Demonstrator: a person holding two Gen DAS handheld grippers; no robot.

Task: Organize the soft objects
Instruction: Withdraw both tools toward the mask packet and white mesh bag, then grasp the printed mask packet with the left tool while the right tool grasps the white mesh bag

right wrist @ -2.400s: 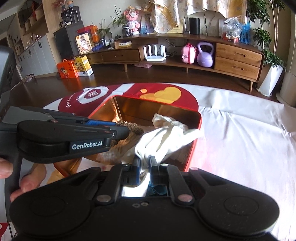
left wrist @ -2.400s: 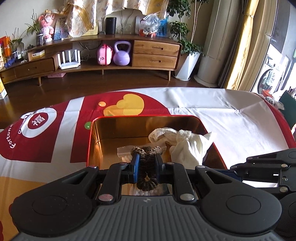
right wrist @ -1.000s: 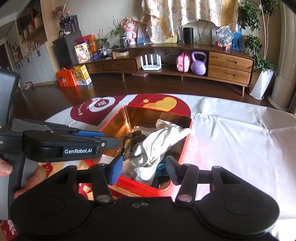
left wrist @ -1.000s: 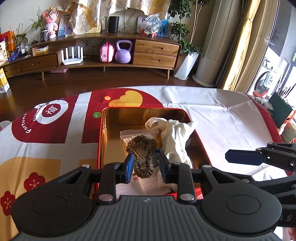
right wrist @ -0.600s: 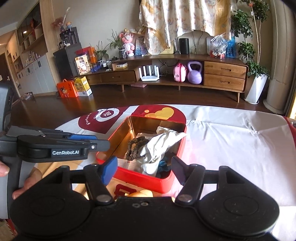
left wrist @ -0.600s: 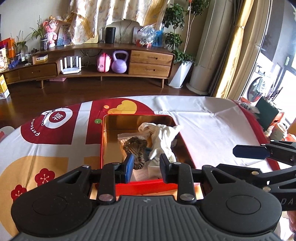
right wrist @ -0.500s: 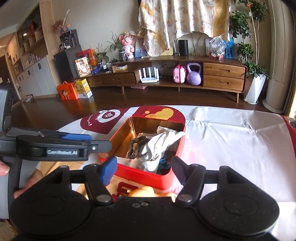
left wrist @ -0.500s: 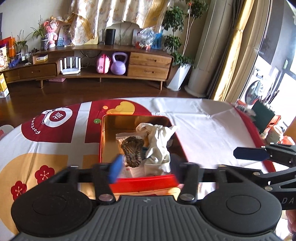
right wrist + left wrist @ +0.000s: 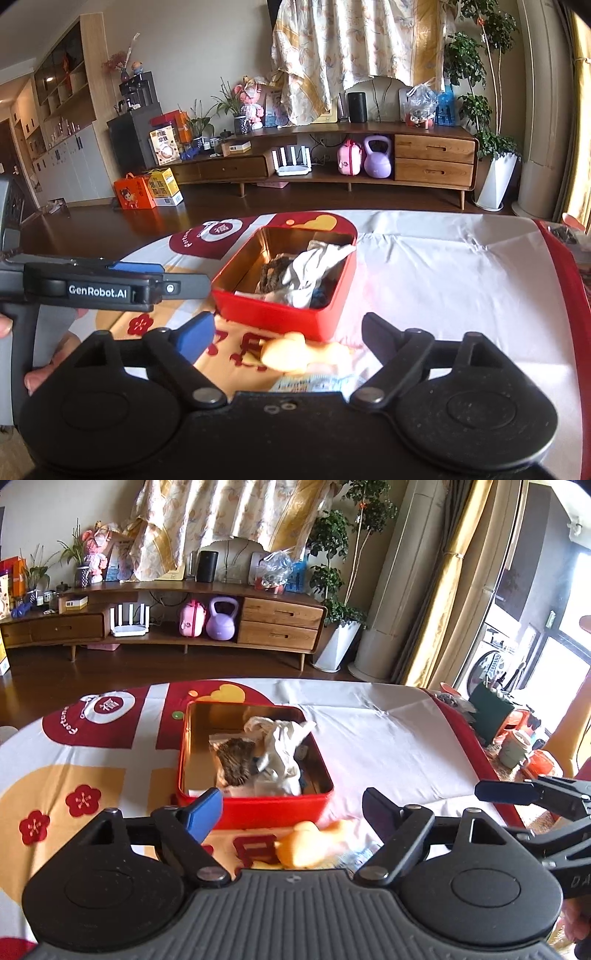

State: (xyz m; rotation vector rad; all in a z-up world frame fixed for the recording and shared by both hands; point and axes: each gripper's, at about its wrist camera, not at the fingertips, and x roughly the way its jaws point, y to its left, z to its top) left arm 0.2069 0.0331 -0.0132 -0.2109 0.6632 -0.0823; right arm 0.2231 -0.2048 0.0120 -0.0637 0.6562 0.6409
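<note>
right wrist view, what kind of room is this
Most likely a home living room: a long low wooden media cabinet along the wall, a potted indoor tree, a purple kettlebell and a wifi router on its shelf.

The blurred yellow toy (image 9: 314, 843) is perhaps a duck, partly hidden.

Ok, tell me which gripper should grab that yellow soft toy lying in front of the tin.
Either, narrowly the left gripper: the yellow toy lies between its opening jaws, as with the right gripper.
</note>
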